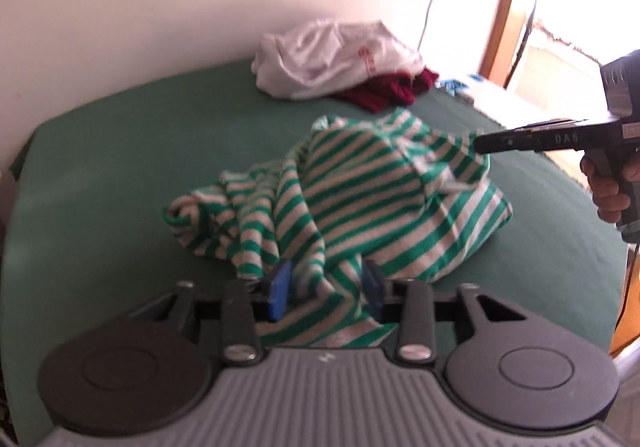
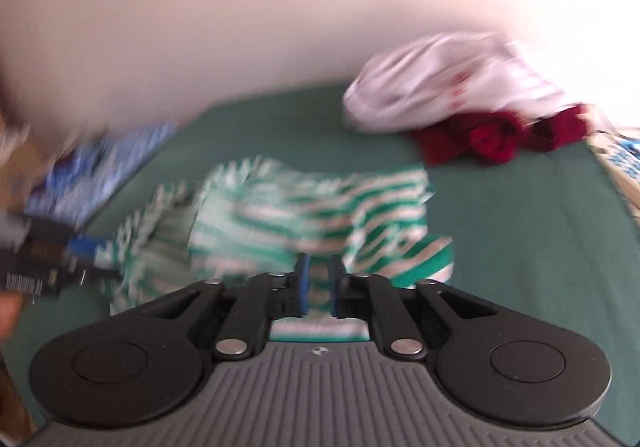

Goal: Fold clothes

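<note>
A green-and-white striped shirt (image 1: 360, 199) lies crumpled on the green tabletop (image 1: 120, 167). In the left wrist view my left gripper (image 1: 327, 287) stands open, and a fold of the shirt lies loosely between its blue pads (image 1: 280, 287). The right gripper (image 1: 478, 141), held by a hand, comes in from the right with its tip in a raised part of the shirt. The right wrist view is blurred: my right gripper (image 2: 319, 279) has striped cloth (image 2: 320, 207) filling the narrow gap between its pads. The left gripper (image 2: 92, 259) shows at the shirt's left edge.
A white garment (image 1: 328, 55) and a dark red one (image 1: 384, 91) are heaped at the table's far side by the wall. Blue-and-white items (image 2: 100, 167) lie at the table's left edge in the right wrist view. A wooden door frame (image 1: 508, 3) stands far right.
</note>
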Available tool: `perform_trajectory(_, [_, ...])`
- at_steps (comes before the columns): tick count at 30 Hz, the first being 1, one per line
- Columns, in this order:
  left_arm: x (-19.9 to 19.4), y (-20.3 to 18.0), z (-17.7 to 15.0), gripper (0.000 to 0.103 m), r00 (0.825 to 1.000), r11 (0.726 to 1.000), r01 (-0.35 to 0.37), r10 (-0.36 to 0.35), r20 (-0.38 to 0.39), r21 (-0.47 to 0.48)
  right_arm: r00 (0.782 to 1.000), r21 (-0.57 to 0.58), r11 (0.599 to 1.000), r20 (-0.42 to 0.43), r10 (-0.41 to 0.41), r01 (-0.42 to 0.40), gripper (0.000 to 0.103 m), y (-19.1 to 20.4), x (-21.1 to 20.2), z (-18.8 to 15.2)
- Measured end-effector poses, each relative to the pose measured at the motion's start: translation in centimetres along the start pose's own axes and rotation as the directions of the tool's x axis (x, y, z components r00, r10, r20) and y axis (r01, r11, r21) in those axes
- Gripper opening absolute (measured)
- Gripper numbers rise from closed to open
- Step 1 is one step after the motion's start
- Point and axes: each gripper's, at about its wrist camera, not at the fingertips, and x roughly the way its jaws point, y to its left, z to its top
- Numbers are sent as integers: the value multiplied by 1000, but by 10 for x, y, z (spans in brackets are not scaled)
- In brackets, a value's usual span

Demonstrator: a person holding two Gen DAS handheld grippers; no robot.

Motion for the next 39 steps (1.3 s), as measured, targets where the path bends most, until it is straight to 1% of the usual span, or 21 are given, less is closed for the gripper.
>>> perform_trajectory(1, [-1, 1, -1, 65, 1000, 1000, -11, 11, 9, -19, 999, 24, 999, 9, -33, 32, 46, -4, 1, 2])
perform_trajectory(8, [20, 0, -7, 66, 996, 987, -66, 58, -61, -147, 991, -71, 992, -79, -113, 107, 47, 9, 31, -3])
perform_trajectory(9, [22, -2, -7, 63, 996, 986, -73, 65, -61, -152, 987, -109, 986, -85, -138, 129, 43, 13, 34, -6])
perform_trajectory(10, [24, -2, -8, 61, 996, 984, -77, 68, -64, -159, 982, -140, 979, -93, -163, 149, 20, 16, 37, -7])
perform_trajectory(11, [24, -1, -7, 50, 997, 983, -65, 55, -61, -174, 979, -150, 976, -104, -173, 156, 11, 16, 37, -7])
perform_trajectory(13, [20, 5, -4, 35, 999, 978, -20, 11, -43, -208, 982, -111, 985, -127, -143, 130, 10, 10, 29, -3])
perform_trajectory(15, [9, 16, 1, 18, 997, 960, 74, -72, 17, -271, 990, 101, 995, -137, 14, 0, 9, -10, 17, 8])
perform_trajectory(16, [3, 22, 3, 18, 992, 945, 126, -116, 51, -303, 985, 259, 960, -103, 137, -106, 9, -25, 12, 12])
perform_trajectory(17, [-2, 30, 4, 18, 982, 920, 184, -159, 99, -346, 961, 428, 873, -30, 274, -235, 9, -42, 8, 15])
perform_trajectory(19, [-8, 48, 3, 18, 950, 848, 305, -238, 204, -434, 866, 678, 581, 175, 468, -451, 9, -72, 11, 5])
perform_trajectory(20, [-4, 56, -3, 18, 937, 811, 343, -262, 230, -473, 851, 743, 486, 215, 480, -461, 9, -79, 17, -6])
perform_trajectory(22, [12, 70, -19, 18, 920, 739, 392, -303, 248, -549, 872, 839, 386, 190, 451, -383, 9, -88, 34, -30])
perform_trajectory(23, [21, 72, -28, 18, 925, 729, 380, -309, 222, -569, 895, 863, 392, 140, 423, -320, 9, -89, 40, -42])
perform_trajectory(25, [39, 73, -45, 17, 943, 739, 327, -299, 148, -589, 936, 850, 492, 1, 352, -186, 8, -88, 45, -58])
perform_trajectory(26, [41, 74, -51, 23, 946, 738, 317, -294, 139, -596, 946, 826, 543, -38, 321, -151, 0, -86, 43, -61])
perform_trajectory(28, [36, 77, -55, 25, 950, 742, 306, -277, 143, -596, 960, 731, 668, -67, 273, -139, 4, -75, 31, -51])
perform_trajectory(30, [25, 77, -49, 28, 964, 788, 263, -233, 125, -557, 977, 578, 808, -80, 200, -118, 23, -58, 16, -31])
perform_trajectory(32, [10, 74, -36, 31, 977, 849, 211, -182, 107, -485, 991, 409, 907, -42, 125, -97, 27, -41, 1, -10])
perform_trajectory(34, [-6, 70, -22, 32, 985, 896, 169, -137, 107, -411, 997, 281, 956, 19, 78, -80, 23, -23, -7, 6])
perform_trajectory(36, [-19, 63, -10, 43, 993, 940, 86, -56, 101, -330, 998, 176, 984, 64, -4, -7, 23, -11, -9, 12])
perform_trajectory(39, [-29, 53, 5, 46, 991, 957, 59, -21, 135, -284, 997, 103, 995, 78, -8, 0, 29, -6, -2, 15])
